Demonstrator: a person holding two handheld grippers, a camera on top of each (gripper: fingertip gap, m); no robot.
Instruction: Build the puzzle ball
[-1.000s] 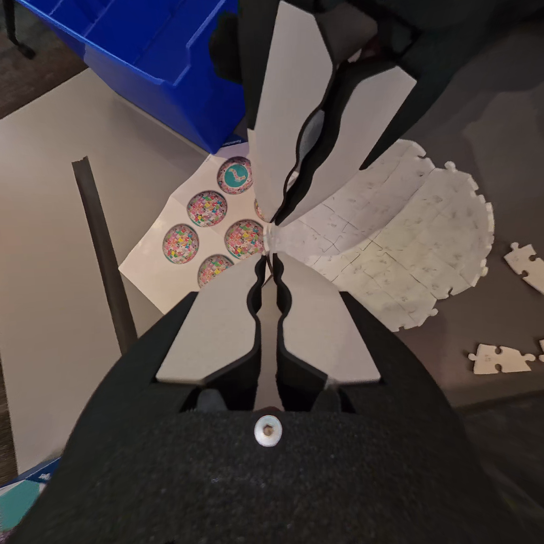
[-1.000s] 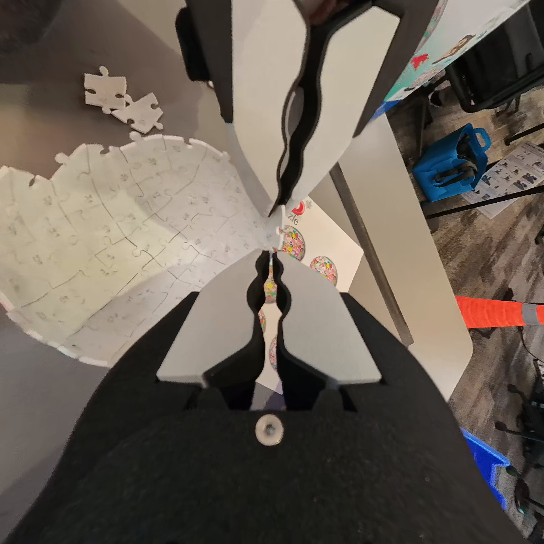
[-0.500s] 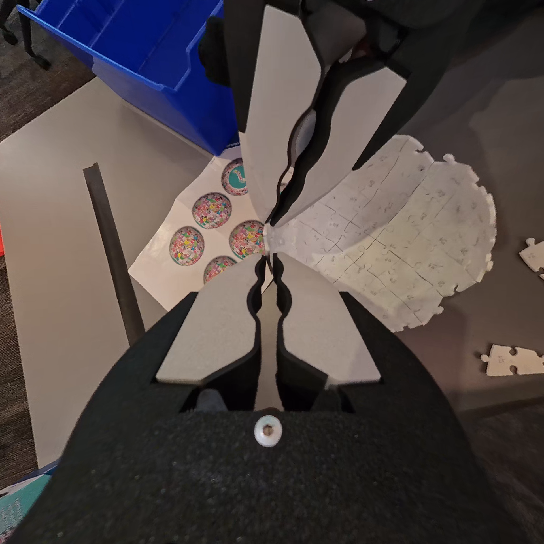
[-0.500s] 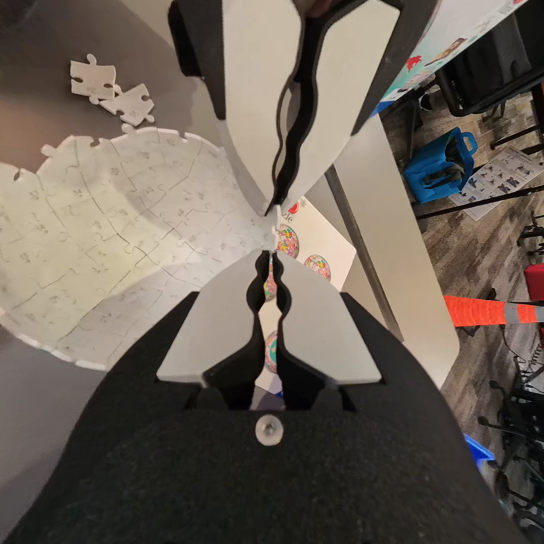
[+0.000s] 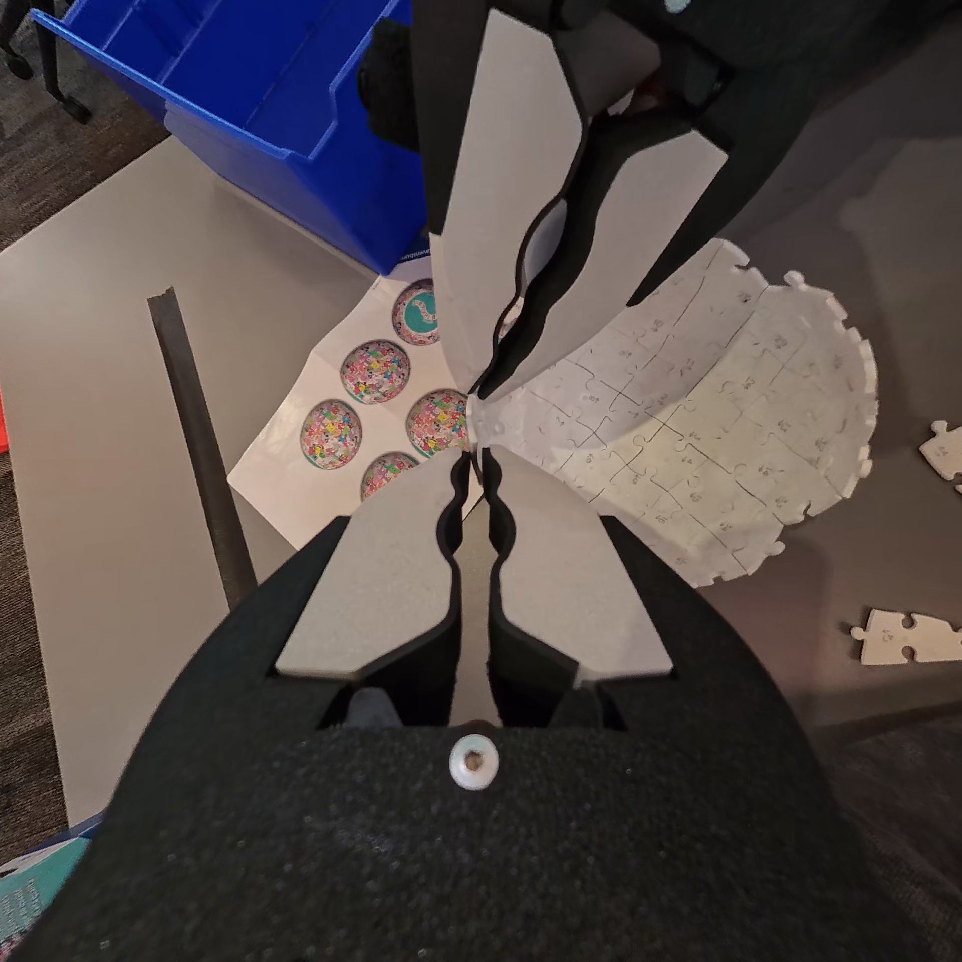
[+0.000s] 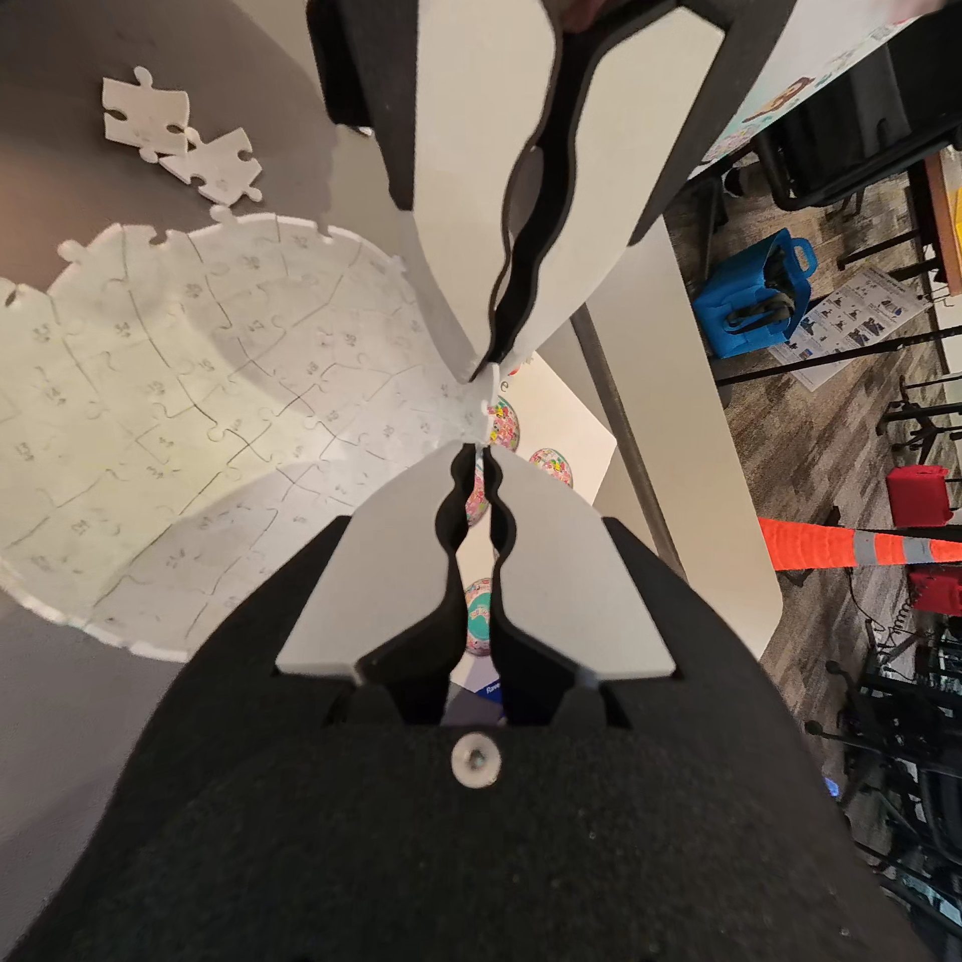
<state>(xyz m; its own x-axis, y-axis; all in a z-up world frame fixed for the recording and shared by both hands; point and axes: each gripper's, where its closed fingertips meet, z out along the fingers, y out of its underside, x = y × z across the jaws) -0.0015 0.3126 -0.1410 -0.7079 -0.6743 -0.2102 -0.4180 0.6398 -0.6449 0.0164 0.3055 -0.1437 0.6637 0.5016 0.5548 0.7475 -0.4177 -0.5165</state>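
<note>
The partly built puzzle ball [image 5: 703, 416] is a curved white shell of joined pieces, with its hollow inside towards both cameras; in the right wrist view the shell [image 6: 182, 416] fills the left side. My left gripper [image 5: 476, 453] is shut on the shell's narrow rim end. My right gripper [image 5: 479, 390] comes in from above and pinches the same rim just beside it. In the right wrist view my right gripper [image 6: 476, 447] is shut on that rim, with the left gripper [image 6: 481, 372] opposite it. The shell is held above the table.
Loose white pieces [image 5: 906, 637] [image 6: 146, 114] lie on the dark table. A white sheet with ball pictures [image 5: 333, 432] [image 6: 552, 432] lies under the grippers. A blue bin [image 5: 250, 104] stands behind it, beside a black strip [image 5: 198, 442]. A blue bag [image 6: 755, 302] and an orange cone [image 6: 859, 546] are on the floor. Only a small space, under 4 cm, lies between the two pairs of fingers.
Both grippers keep their hold on the rim and have shifted together a little. The shell has swung slightly, and the loose pieces have slid towards the frame edges.
</note>
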